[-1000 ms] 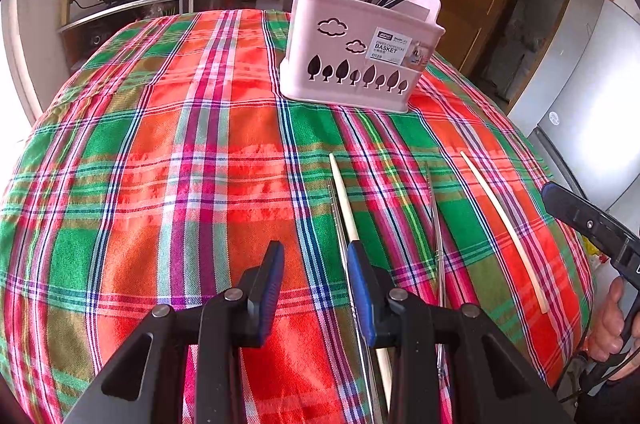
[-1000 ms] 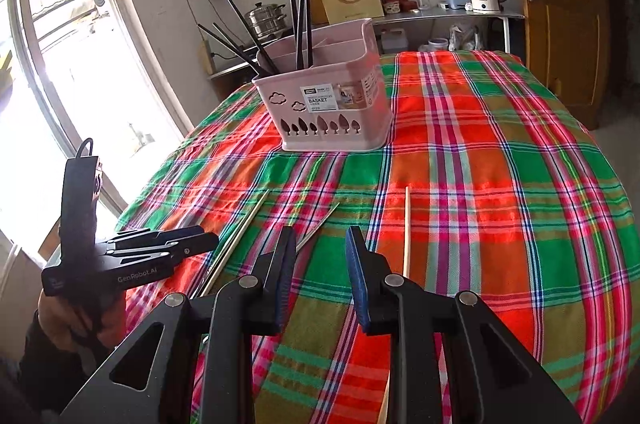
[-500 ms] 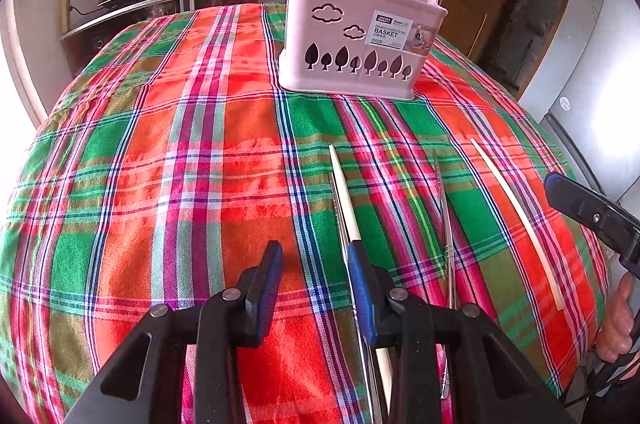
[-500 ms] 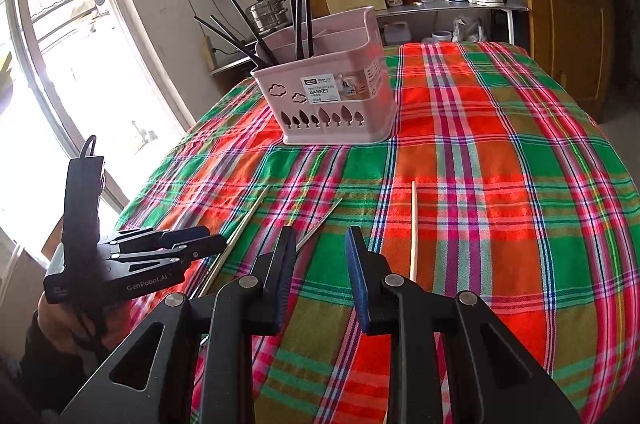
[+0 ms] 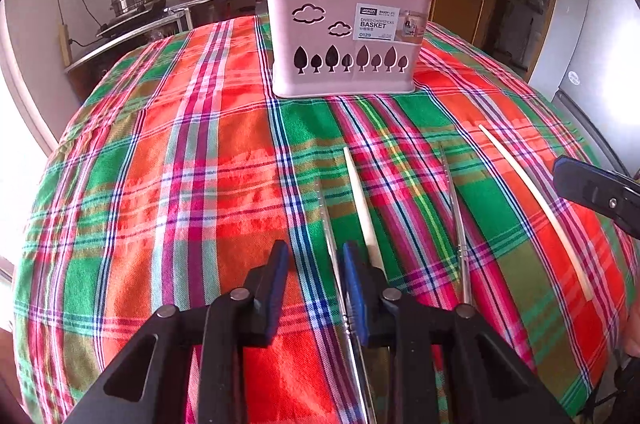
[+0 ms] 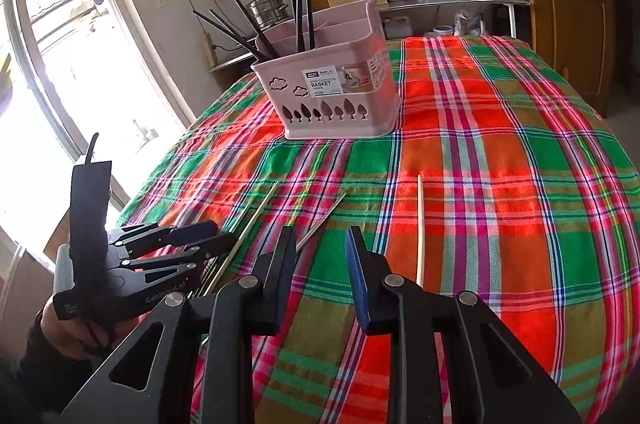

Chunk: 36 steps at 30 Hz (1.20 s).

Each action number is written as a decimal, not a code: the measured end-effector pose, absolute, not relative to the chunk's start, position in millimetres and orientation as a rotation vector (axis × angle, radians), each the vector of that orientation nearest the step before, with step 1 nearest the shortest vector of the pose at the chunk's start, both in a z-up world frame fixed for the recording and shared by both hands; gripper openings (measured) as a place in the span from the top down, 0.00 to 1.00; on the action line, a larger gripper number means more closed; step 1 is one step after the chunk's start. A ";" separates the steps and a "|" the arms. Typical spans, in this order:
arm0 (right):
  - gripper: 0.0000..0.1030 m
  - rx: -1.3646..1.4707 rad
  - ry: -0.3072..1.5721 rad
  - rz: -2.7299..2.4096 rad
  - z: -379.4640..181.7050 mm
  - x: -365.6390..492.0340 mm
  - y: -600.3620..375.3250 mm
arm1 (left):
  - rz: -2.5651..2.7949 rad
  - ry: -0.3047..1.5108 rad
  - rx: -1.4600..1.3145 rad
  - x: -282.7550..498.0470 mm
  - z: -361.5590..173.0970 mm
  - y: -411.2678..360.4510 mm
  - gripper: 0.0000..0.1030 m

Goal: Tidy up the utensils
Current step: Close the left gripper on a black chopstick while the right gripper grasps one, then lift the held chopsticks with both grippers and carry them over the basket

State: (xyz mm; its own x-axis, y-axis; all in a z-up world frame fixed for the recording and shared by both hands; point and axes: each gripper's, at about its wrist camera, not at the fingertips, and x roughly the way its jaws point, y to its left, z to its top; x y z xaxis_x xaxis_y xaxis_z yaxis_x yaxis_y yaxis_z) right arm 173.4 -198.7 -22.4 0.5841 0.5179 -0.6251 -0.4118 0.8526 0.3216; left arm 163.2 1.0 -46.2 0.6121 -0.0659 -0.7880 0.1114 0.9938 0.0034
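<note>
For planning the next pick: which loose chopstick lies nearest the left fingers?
The thin metal chopstick just inside the blue right finger; the pale chopstick lies outside it.

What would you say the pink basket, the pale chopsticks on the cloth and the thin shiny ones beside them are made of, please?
Pink basket: likely moulded plastic, matte, with cut-out trees and clouds. Pale chopsticks: probably bamboo or wood, cream and dull, though light plastic is possible. Thin shiny chopsticks: apparently metal, with silvery, reflective glints.
</note>
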 end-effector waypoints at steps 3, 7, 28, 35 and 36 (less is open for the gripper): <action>0.74 0.147 0.795 0.543 -25.0 177.8 -194.2 | -0.101 0.904 0.030 166.9 -45.9 11.9 0.91; 0.74 0.140 0.830 0.549 -28.5 188.5 -182.1 | -0.092 0.910 -0.009 169.1 -45.9 27.5 0.95; 0.81 0.001 0.980 0.456 -57.5 253.1 -135.4 | -0.145 1.062 -0.072 223.8 -39.0 62.0 0.92; 0.90 -0.022 0.979 0.434 -58.2 259.3 -131.6 | -0.146 1.049 -0.010 239.3 -41.0 52.0 0.88; 0.91 -0.021 0.978 0.436 -58.4 260.0 -131.6 | -0.146 1.043 -0.002 239.9 -41.3 50.6 0.88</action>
State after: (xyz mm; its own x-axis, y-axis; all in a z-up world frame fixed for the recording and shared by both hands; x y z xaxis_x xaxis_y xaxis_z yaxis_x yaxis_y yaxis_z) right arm 260.0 -131.6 -58.4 0.4795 0.3480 -0.8055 -0.3670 0.9134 0.1761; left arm 239.9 50.6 -41.3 0.4946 -0.1213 -0.8606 0.1190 0.9903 -0.0712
